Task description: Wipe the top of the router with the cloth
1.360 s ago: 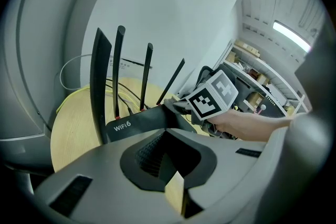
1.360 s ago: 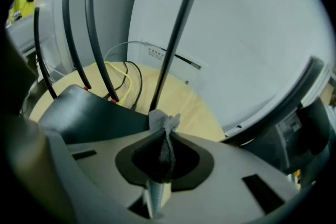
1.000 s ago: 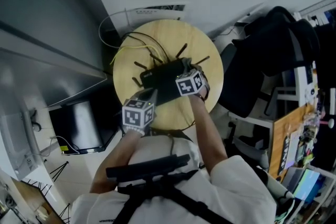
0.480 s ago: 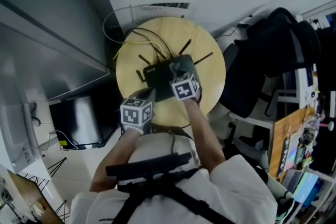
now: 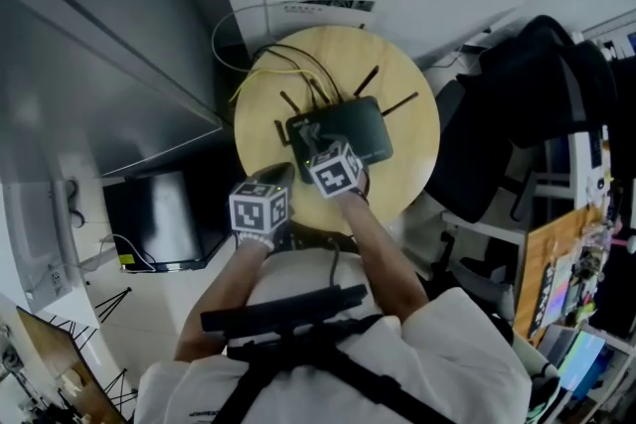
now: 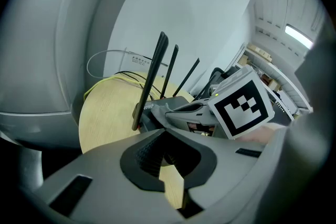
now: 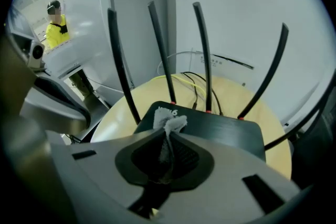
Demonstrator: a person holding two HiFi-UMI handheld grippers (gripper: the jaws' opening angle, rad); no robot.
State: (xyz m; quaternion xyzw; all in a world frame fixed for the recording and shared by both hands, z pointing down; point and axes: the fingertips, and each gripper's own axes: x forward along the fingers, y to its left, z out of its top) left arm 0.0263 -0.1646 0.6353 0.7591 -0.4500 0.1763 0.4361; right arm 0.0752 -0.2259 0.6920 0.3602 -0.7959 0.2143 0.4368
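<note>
A black router (image 5: 350,132) with several upright antennas lies on the round wooden table (image 5: 268,104). My right gripper (image 5: 318,146) hangs over the router's near left part, shut on a small grey cloth (image 7: 168,124) that rests on the router's top (image 7: 223,131). The left gripper view shows the same cloth (image 6: 159,109) bunched on the router's (image 6: 176,104) corner, under the right gripper (image 6: 199,115). My left gripper (image 5: 275,178) hovers at the table's near left edge, shut and empty (image 6: 164,134), apart from the router.
Yellow and black cables (image 5: 288,72) trail off the table's far side. A black office chair (image 5: 517,104) draped with dark cloth stands to the right. A dark box (image 5: 159,223) sits on the floor at left, under a grey panel (image 5: 109,45).
My right gripper has slid with the cloth from the router's right end across to its left part. The left gripper has stayed by the table's near edge.
</note>
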